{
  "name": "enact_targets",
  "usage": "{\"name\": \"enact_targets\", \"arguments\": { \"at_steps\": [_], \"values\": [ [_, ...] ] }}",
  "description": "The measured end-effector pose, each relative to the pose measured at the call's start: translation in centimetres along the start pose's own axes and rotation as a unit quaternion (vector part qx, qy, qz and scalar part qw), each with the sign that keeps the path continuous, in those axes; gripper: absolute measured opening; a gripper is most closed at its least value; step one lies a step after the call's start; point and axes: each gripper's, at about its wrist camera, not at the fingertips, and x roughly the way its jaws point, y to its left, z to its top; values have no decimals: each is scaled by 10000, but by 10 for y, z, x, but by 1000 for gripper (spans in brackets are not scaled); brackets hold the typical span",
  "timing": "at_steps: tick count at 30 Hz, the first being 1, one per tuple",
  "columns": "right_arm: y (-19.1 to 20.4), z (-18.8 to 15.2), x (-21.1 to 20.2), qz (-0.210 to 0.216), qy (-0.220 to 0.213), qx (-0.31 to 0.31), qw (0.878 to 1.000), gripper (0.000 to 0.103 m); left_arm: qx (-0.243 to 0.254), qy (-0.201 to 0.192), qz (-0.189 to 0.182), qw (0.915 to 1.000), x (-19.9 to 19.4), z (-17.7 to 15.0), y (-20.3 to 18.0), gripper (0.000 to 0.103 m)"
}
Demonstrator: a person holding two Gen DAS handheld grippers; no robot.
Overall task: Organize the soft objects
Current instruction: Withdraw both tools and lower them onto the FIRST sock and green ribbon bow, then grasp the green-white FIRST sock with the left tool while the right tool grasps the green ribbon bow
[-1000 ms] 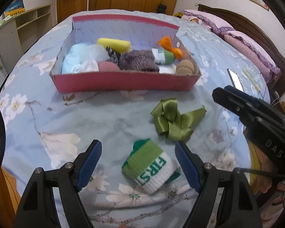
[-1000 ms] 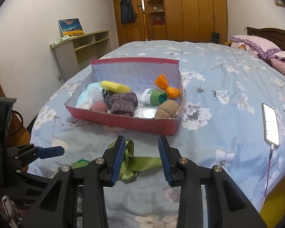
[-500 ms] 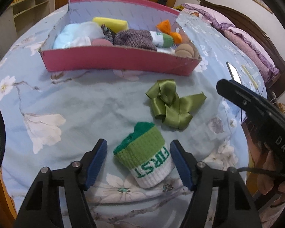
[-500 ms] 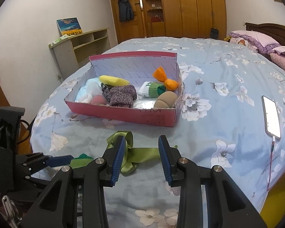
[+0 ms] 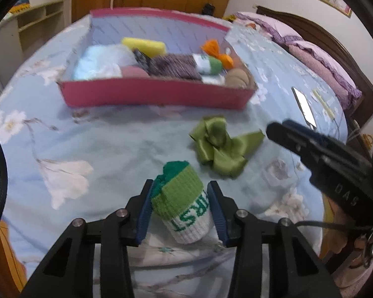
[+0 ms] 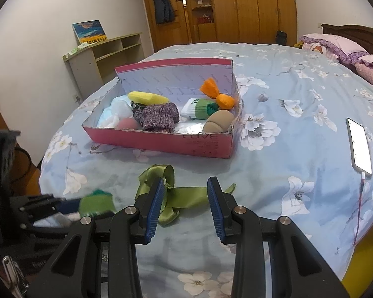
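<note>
Floral bedspread fills our view, wardrobe behind. Our left gripper, wide a second ago, is closing around the rolled sock, pads now touching its sides. Our right gripper hangs spread above the green ribbon (unchanged). Beyond lies the pink box of soft things.
</note>
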Motion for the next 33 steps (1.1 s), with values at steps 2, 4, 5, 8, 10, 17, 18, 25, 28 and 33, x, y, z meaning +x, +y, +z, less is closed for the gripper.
{"name": "enact_targets", "arguments": {
  "at_steps": [2, 4, 5, 8, 10, 17, 18, 25, 28, 33],
  "values": [
    [1, -1, 2, 17, 21, -11, 10000, 37, -53, -135, 113, 9998, -6, 3, 6, 45],
    [3, -1, 5, 34, 74, -23, 10000, 37, -104, -218, 245, 9994, -9, 6, 13, 45],
    [4, -1, 7, 43, 101, -25, 9999, 37, -138, -249, 339, 9990, -10, 7, 17, 45],
    [7, -3, 14, 80, 212, -35, 9997, 37, -284, -297, 535, 9977, -11, 9, 31, 45],
    [9, -5, 20, 122, 301, -53, 9995, 37, -370, -300, 609, 9970, -9, 10, 38, 45],
    [22, -10, 41, 268, 591, -185, 9977, 38, -467, -296, 756, 9956, -3, 8, 52, 45],
    [24, -10, 45, 282, 631, -209, 9974, 38, -471, -281, 747, 9957, -2, 8, 52, 45],
    [30, -9, 62, 295, 746, -296, 9963, 38, -502, -247, 692, 9960, 5, 5, 56, 45],
    [32, -9, 70, 292, 805, -325, 9958, 38, -519, -232, 679, 9961, 7, 5, 56, 46],
    [38, -12, 78, 267, 819, -453, 9953, 38, -510, -239, 651, 9963, 9, 4, 57, 46]
  ]
}}
